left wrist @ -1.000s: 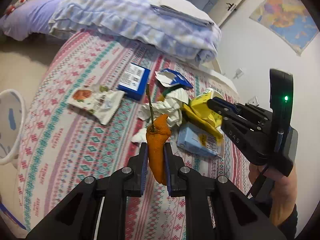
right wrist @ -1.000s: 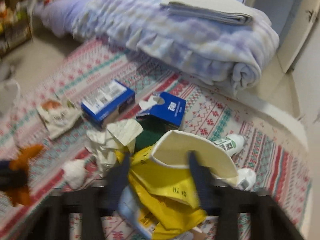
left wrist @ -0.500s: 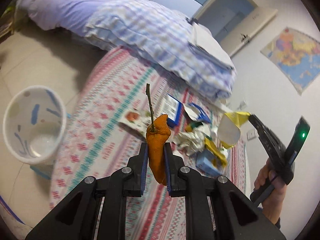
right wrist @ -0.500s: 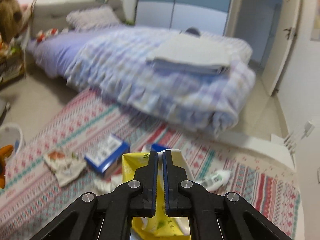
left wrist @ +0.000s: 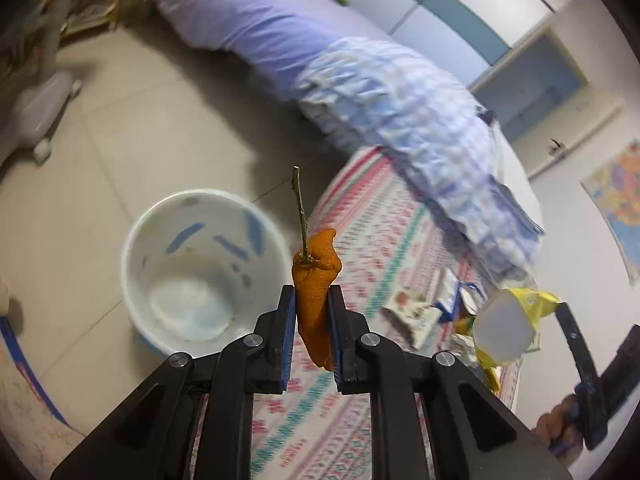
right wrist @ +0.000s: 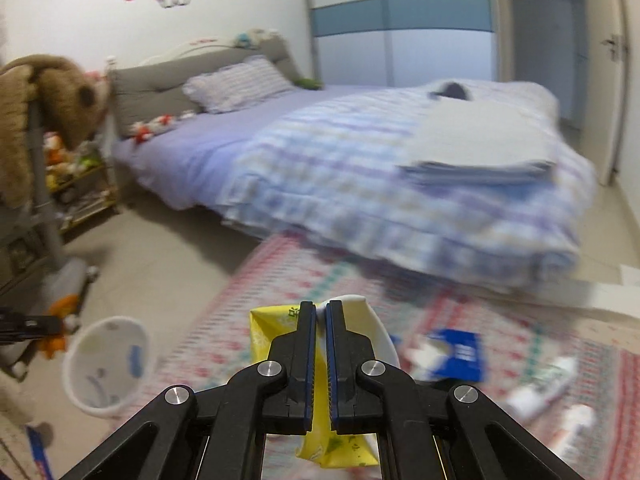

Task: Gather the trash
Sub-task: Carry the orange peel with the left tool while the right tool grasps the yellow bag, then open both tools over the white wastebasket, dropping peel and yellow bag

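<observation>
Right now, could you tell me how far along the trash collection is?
Nothing shows in the white plastic bin yet; its bottom looks bare. In hand: the left gripper clamps an orange peel with a stem near the bin, and the right gripper clamps a yellow crumpled carton. Left on the patterned rug: a blue box, white bottles and a snack wrapper.

orange peel (left wrist: pixel 316 300) with a green-brown stem, yellow and white carton (right wrist: pixel 280 332), white bin (left wrist: pixel 200 268) with blue marks, pink, red and teal patterned rug (left wrist: pixel 360 248), lilac checked quilt (right wrist: pixel 400 184), blue box (right wrist: pixel 460 350)
</observation>
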Tool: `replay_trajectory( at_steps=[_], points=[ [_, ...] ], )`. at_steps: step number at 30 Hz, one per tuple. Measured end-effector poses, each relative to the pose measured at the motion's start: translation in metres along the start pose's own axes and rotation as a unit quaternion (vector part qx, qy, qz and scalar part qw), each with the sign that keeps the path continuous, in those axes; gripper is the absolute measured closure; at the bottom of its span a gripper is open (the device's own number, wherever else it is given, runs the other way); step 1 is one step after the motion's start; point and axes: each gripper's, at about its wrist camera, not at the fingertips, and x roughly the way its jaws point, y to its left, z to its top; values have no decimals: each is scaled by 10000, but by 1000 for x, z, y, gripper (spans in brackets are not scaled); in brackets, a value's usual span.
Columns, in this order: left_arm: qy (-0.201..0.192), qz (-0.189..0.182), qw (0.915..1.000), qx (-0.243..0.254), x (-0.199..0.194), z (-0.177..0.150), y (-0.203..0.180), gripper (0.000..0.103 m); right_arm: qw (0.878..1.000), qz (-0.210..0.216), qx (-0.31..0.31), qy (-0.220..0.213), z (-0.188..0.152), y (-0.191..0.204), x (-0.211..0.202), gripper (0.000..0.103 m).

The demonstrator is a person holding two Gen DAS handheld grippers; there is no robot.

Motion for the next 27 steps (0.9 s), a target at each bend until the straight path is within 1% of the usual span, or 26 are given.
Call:
replay_trajectory(
  at_steps=[2,5,9,12,13,15,16,17,19,21,24,27],
  points=[
    [119,-27,9996,-271,8,3,17,87,9996,280,-43,49,4,26,11,100],
    [183,146,9982,-545,16,7,36,87,9977,654,-91,152,10,69,37,100],
    [185,289,9968,-717,25,13,50,87,9914,1253,-47,363,13,126,75,100],
    [231,370,9957,-823,34,15,59,86,9869,1531,-76,509,11,162,100,101],
    [230,442,9956,-800,38,16,60,84,9852,1621,-74,551,11,173,107,101],
    [276,614,9949,-746,44,17,65,72,9836,1702,-61,603,9,189,120,101],
    [301,709,9939,-785,48,18,69,55,9832,1720,-60,616,9,194,124,101],
    [319,762,9930,-849,47,17,76,44,9829,1728,-66,625,9,199,130,101],
    [304,780,9906,-1082,47,16,90,44,9822,1750,-123,667,9,209,142,101],
    [300,711,9895,-1222,43,19,99,44,9817,1739,-140,758,7,211,149,101],
    [179,721,9885,-1314,35,20,105,44,9809,1755,-179,818,-2,211,150,101],
    [166,709,9875,-1400,31,19,105,44,9799,1753,-219,924,-10,209,150,101]
  ],
)
